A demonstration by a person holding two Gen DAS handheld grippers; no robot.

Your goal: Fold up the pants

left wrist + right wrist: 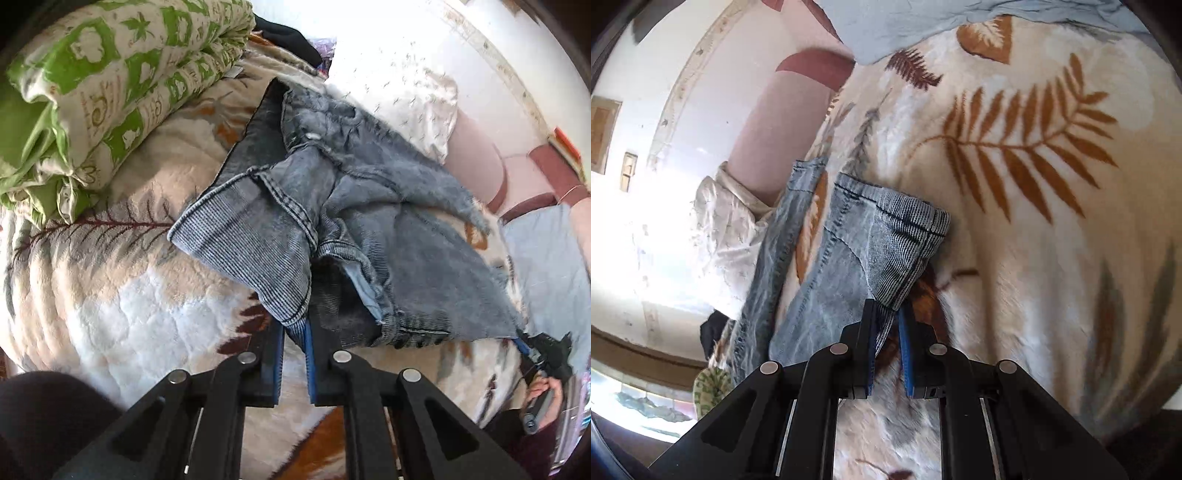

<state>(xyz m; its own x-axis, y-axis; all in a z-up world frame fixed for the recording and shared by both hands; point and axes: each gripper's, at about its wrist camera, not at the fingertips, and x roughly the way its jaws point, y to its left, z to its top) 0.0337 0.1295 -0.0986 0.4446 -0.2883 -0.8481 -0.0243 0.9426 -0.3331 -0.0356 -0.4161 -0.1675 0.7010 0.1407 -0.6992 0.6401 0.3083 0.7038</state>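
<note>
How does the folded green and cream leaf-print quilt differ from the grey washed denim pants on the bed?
The quilt is green and cream with a bold print; the pants are plain faded grey denim. The quilt sits folded in a thick stack, untouched; the pants are crumpled and unfolded, pinched at ribbed corners by the left gripper and right gripper. Both lie on the leaf-patterned blanket.

Faded grey-blue denim pants (369, 206) with dark ribbed waistband between the black, blue-padded fingers (308, 354), cream blanket (1015, 258) with rust and grey fern leaves beneath them, green-and-white patterned quilt (92, 88) beyond the fingers' left
</note>
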